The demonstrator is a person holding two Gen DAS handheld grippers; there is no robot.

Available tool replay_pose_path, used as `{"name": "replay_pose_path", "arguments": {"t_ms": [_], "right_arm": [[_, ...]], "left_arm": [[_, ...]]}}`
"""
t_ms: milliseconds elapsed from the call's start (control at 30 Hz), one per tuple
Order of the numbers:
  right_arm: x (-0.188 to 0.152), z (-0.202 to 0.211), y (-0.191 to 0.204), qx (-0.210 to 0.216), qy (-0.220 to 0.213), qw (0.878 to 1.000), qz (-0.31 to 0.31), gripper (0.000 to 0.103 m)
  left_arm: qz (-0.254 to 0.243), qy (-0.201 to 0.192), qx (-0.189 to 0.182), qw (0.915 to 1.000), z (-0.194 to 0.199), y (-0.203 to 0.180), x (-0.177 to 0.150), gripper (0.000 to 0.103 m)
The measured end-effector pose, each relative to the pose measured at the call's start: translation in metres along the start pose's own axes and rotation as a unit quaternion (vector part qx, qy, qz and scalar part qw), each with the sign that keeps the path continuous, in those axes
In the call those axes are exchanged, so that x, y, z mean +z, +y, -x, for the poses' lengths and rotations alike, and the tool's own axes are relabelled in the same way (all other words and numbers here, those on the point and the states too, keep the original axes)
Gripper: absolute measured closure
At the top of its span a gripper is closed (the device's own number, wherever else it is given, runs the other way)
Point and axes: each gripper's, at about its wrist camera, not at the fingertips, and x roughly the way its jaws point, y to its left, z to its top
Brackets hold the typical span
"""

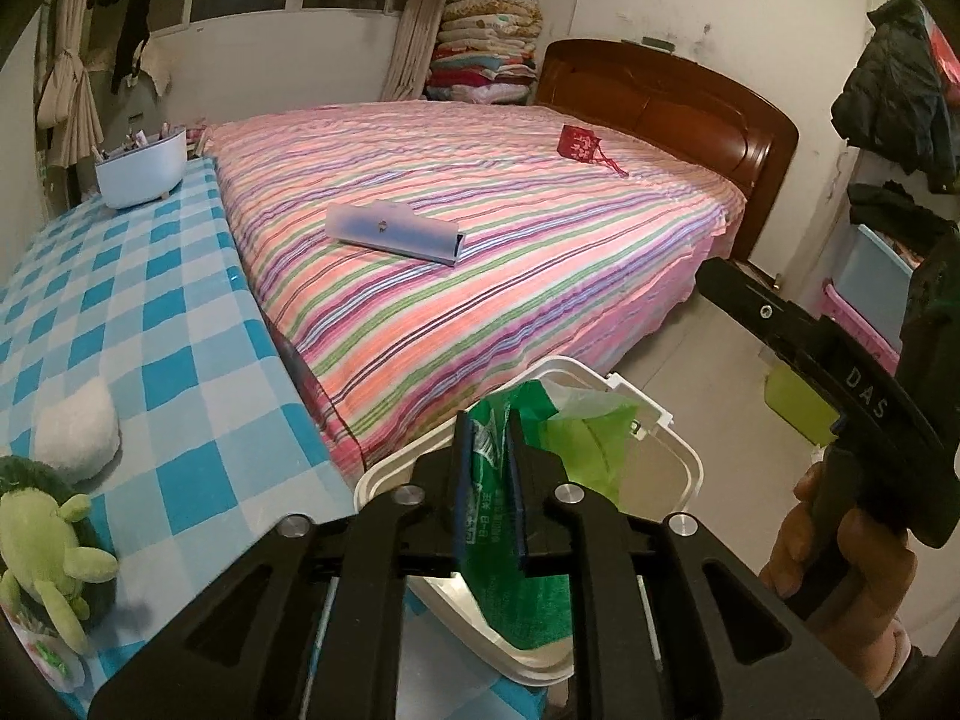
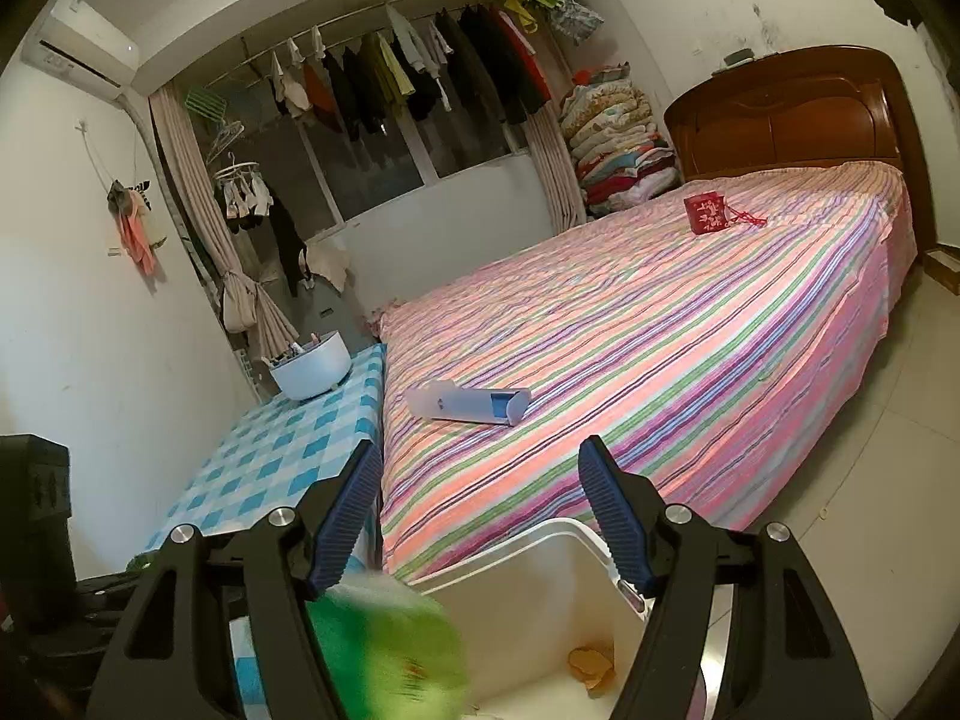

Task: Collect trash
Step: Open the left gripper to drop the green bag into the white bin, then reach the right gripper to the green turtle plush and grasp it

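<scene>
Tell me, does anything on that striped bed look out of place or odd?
Two stray things lie on the otherwise smooth striped bed: a pale blue box on its side with one end open, near the middle, and a small red pouch with a tassel near the headboard. Whether either is trash, I cannot tell. Nothing looks spilled or broken.

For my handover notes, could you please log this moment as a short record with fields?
setting: bedroom, striped bed
left gripper: shut on green wrapper, held above white bin
right gripper: open, holding nothing, over the bin
bin contents: a tan scrap on the bottom
on the bed: pale blue box, red pouch
checked table: white tub, plush toys
</scene>
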Motion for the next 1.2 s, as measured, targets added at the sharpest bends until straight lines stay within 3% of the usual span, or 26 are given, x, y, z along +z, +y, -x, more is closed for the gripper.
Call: {"name": "replay_pose_path", "arguments": {"t_ms": [33,67,100,133,167,433,733,933,1200], "right_arm": [[0.001,0.0,0.001,0.0,-0.001,1.0,0.001,0.036],[0.001,0.0,0.001,0.0,-0.002,1.0,0.003,0.036],[0.001,0.0,0.004,0.002,-0.004,1.0,0.005,0.036],[0.001,0.001,0.005,0.005,-0.003,1.0,0.006,0.036],[0.001,0.001,0.007,0.007,-0.003,1.0,0.007,0.036],[-0.006,-0.012,0.037,0.04,0.019,0.999,0.031,0.036],[-0.021,-0.031,0.094,0.107,0.058,0.991,0.061,0.036],[-0.037,-0.044,0.141,0.155,0.085,0.98,0.087,0.036],[-0.065,-0.054,0.206,0.222,0.118,0.96,0.124,0.036]], "left_arm": [[-0.001,-0.001,0.002,1.0,0.0,-0.001,0.0,0.072],[-0.002,-0.004,0.004,1.0,0.001,-0.001,0.0,0.051],[-0.001,-0.016,0.008,0.9998,0.004,-0.001,0.0,0.04],[0.0,-0.028,0.015,0.9995,0.007,0.0,0.001,0.024],[0.001,-0.045,0.027,0.9986,0.013,0.0,0.002,0.019],[0.021,-0.091,0.075,0.9928,0.053,0.023,0.002,0.012],[0.074,-0.094,0.127,0.9846,0.086,0.087,-0.014,0.011],[0.13,-0.1,0.15,0.975,0.115,0.137,-0.026,0.011],[0.163,-0.086,0.185,0.9655,0.152,0.183,-0.053,0.011]]}}
